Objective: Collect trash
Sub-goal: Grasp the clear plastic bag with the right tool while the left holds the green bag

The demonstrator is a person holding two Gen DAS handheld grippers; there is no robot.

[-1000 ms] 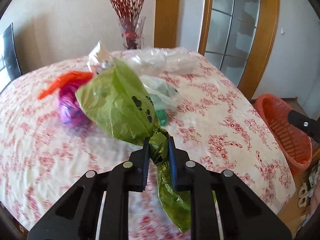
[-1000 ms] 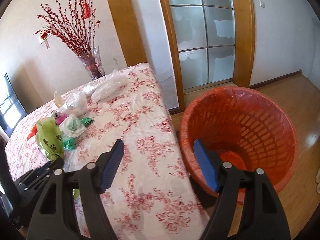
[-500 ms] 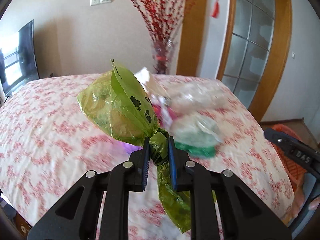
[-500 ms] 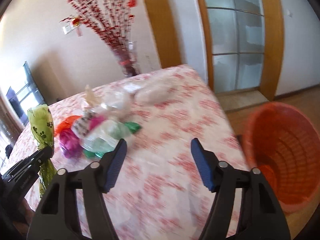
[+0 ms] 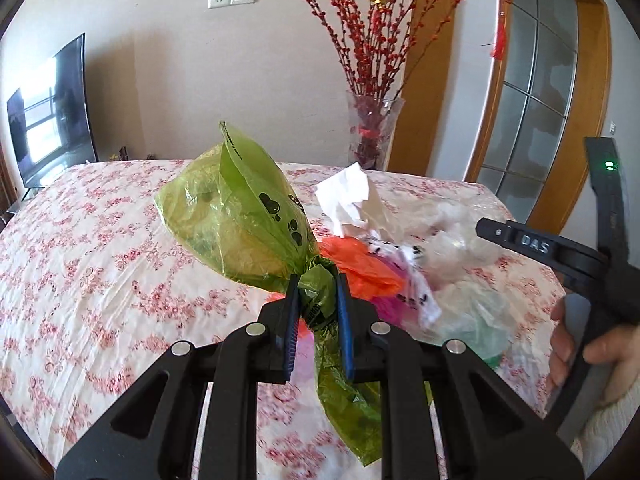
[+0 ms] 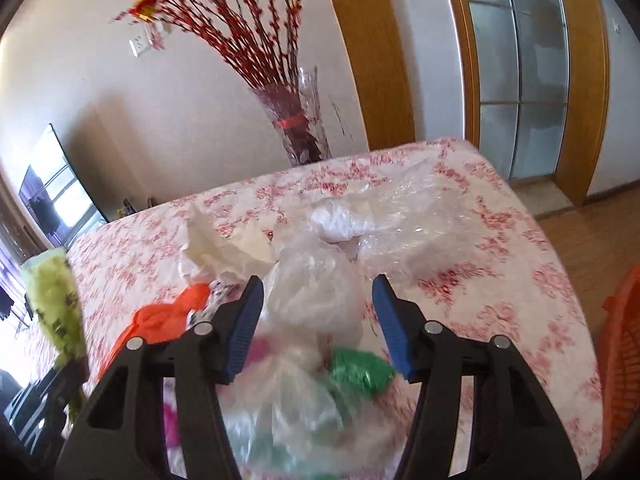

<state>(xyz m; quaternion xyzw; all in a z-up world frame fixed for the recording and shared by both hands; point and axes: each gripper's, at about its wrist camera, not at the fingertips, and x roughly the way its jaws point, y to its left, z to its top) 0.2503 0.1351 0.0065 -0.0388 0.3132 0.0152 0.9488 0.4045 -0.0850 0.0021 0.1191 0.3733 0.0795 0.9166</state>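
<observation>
Fingers of the left gripper [image 5: 318, 304] pinch the green bag [image 5: 240, 224]; right gripper [image 6: 318, 320] fingers are closing around a clear bag [image 6: 316, 292], orange basket [image 6: 620, 360] at three o'clock.

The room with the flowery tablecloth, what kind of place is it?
Probably a living or dining room at home: a table under a pink floral tablecloth, a glass vase of red blossom branches, and a dark flat television by the wall.

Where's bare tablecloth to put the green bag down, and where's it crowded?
Bare cloth: the wide stretch left of the green bag, out to the edge by the TV. A smaller strip lies between the clear plastic and the orange basket. Crowded: the trash pile at centre, with the right gripper closing over it. The left gripper holds the bag.
</observation>
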